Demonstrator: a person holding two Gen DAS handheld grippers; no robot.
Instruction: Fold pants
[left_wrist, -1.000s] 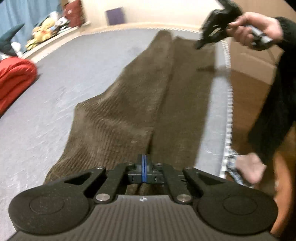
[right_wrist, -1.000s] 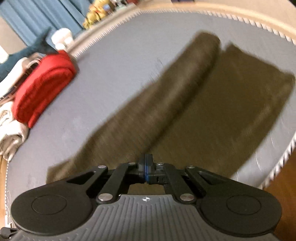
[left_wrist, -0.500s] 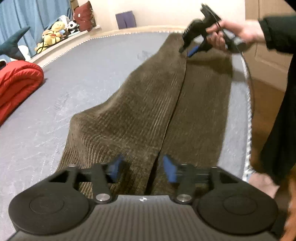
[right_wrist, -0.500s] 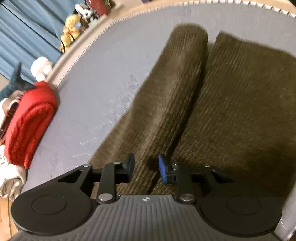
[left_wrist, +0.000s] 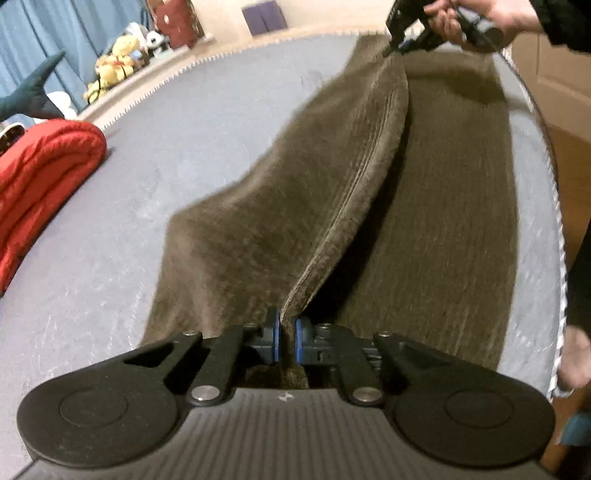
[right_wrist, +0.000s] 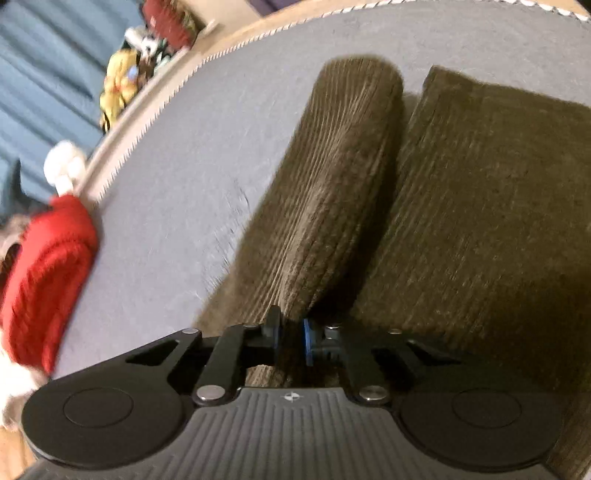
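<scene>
Only brown corduroy pants (left_wrist: 258, 221), no legible label.

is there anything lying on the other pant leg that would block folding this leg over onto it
Nothing visible does. The near leg of the brown corduroy pants lies bare, and both the left gripper and the right gripper already pinch the far leg's inner edge.

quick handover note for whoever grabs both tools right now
Left tool: closing on the raised inner edge of the pants' left leg, near end.
Right tool: closing on that same leg's edge at the far end.
Pants: brown corduroy, lying lengthwise on the grey bed, legs side by side; pinched edge lifted.
Done: both grips set.
Left: probably carry this leg over the other, then fold across.
</scene>
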